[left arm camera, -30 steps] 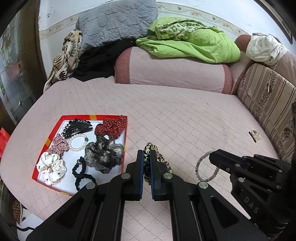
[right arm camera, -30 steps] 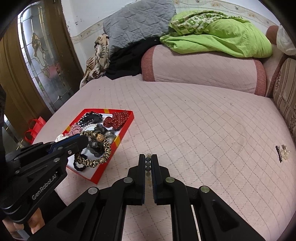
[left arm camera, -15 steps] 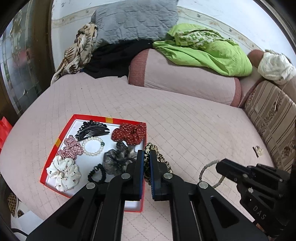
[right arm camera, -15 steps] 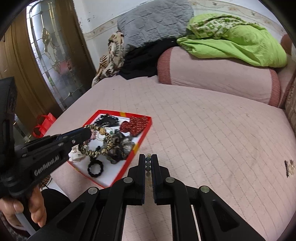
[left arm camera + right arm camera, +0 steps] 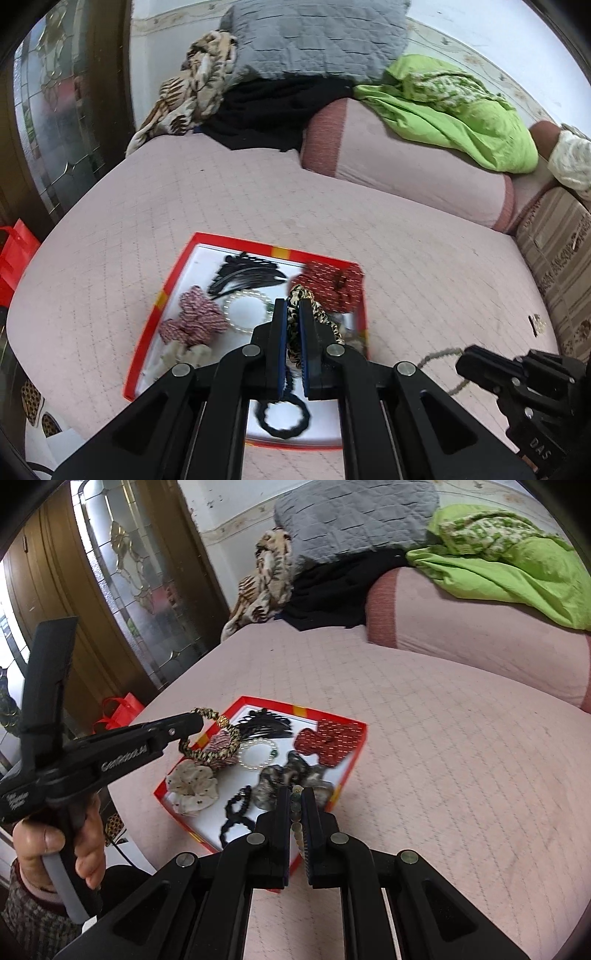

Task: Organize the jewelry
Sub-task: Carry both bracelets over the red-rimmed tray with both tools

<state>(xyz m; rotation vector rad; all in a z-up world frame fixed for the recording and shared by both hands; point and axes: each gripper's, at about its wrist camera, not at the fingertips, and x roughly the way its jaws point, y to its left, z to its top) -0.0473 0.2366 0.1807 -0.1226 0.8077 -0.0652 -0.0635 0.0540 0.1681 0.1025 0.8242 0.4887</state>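
We hold the leopard-print hair tie [image 5: 293, 325] pinched in the left gripper [image 5: 291, 350], dangling above the red tray [image 5: 147, 325] near its right edge. It is soft, light and floppy, best gripped on the fabric band, not the gold bead. Our right gripper [image 5: 295, 823] is clenched on a loose, slippery beaded bracelet [image 5: 296, 808], beside the tray's near corner on the bed [image 5: 443, 757]. Both tools slant downward, and a hand [image 5: 48, 845] grips the left handle.
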